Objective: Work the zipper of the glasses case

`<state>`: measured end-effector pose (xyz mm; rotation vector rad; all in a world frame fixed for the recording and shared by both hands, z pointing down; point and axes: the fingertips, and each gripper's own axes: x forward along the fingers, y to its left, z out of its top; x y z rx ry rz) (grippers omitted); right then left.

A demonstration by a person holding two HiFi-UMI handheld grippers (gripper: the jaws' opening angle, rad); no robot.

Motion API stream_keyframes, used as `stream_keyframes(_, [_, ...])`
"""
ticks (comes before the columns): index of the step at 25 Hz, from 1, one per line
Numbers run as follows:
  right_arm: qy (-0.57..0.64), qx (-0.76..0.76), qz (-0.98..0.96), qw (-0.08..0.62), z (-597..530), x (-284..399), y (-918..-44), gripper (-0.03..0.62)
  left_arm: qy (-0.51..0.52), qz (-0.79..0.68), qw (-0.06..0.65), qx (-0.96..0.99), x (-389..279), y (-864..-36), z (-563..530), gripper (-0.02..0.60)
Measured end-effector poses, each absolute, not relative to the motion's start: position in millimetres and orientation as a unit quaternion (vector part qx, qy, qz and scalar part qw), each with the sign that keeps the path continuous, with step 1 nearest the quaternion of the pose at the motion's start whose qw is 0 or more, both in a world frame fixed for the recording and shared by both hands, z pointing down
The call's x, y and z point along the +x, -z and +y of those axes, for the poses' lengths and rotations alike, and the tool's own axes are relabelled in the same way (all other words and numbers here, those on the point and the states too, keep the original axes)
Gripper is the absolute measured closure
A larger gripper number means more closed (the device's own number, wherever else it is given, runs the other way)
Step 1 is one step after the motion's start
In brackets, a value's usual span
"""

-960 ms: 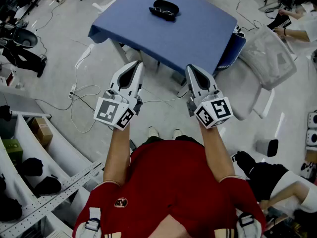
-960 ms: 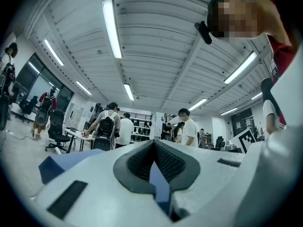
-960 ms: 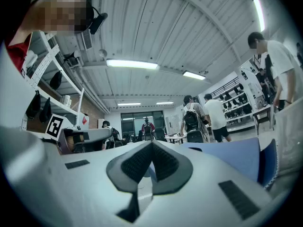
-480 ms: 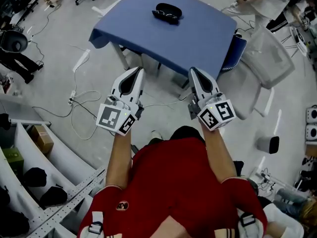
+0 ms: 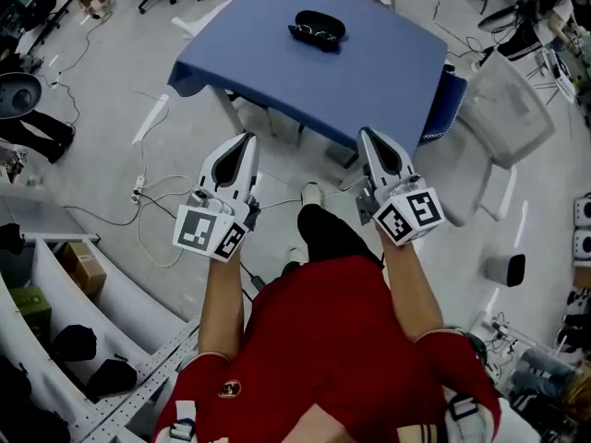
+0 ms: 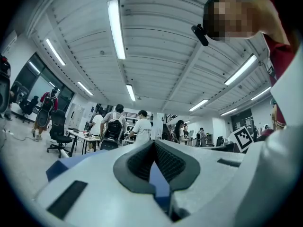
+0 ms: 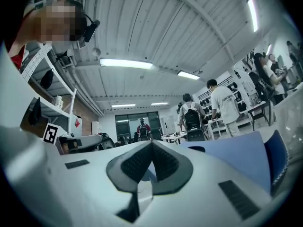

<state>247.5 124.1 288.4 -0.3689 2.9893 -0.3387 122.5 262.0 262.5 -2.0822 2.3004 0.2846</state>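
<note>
A dark glasses case point(image 5: 318, 28) lies near the far edge of a blue-covered table point(image 5: 277, 72) in the head view; in the right gripper view it shows as a small dark shape point(image 7: 196, 149) on the blue top. My left gripper point(image 5: 247, 140) and right gripper point(image 5: 367, 135) are held out side by side over the floor, short of the table's near edge. Both are shut with nothing between their tips. In the left gripper view point(image 6: 154, 143) and right gripper view point(image 7: 151, 144) the jaws meet at the tip.
A translucent plastic chair point(image 5: 499, 109) stands right of the table, and cables point(image 5: 152, 187) trail on the floor at left. White shelving with boxes and dark caps point(image 5: 55, 275) runs along the left. Other people stand at desks point(image 6: 118, 126) in the distance.
The table and case have come slightly closer in the head view. One leg of the person now steps forward between the grippers. Both grippers stay shut.
</note>
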Motion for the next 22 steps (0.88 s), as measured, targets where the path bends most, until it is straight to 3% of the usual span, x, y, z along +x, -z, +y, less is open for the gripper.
stream_keyframes(11, [0.1, -0.14, 0.983, 0.062, 61.0, 181.3, -297.8, 0.595, -0.06, 0.743, 0.011, -0.667, 40.5, -265.2, 211.1, 0.577])
stream_keyframes(22, [0.101, -0.142, 0.984, 0.037, -33.4, 96.3, -318.0, 0.595, -0.022, 0.729, -0.005, -0.685, -44.1, -277.7, 94.3, 0.577])
